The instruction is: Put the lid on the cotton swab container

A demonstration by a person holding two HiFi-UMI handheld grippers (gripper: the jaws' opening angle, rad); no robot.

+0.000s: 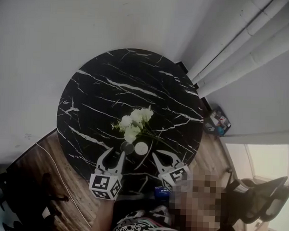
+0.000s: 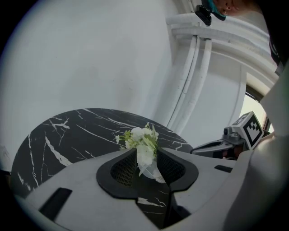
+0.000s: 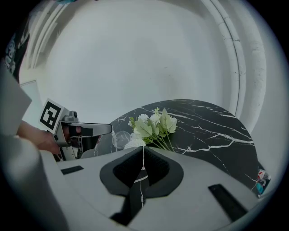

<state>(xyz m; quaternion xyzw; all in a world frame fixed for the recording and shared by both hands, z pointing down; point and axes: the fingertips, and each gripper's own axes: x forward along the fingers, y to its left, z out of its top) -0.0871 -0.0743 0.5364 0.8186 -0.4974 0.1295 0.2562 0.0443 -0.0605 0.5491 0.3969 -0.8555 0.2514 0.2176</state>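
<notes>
Marble in black covers the round surface (image 1: pixel 88 101), where a flower sprig (image 1: pixel 135 122) crowds the middle (stems toward the person). The left gripper (image 1: pixel 113 154), released, and the right gripper (image 1: pixel 165 158), clenched on nothing, flank the work. Between them sit the white-filled cotton swab container (image 1: pixel 141 148), probably, and beside it the clear lid (image 1: pixel 128 147), not yet on.

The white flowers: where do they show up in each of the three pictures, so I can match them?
Head view: the white flowers lie at the picture's middle.
Left gripper view: just below centre.
Right gripper view: just below centre, slightly right.
Shared landmark: the round black marble table under them, in all three.
</notes>
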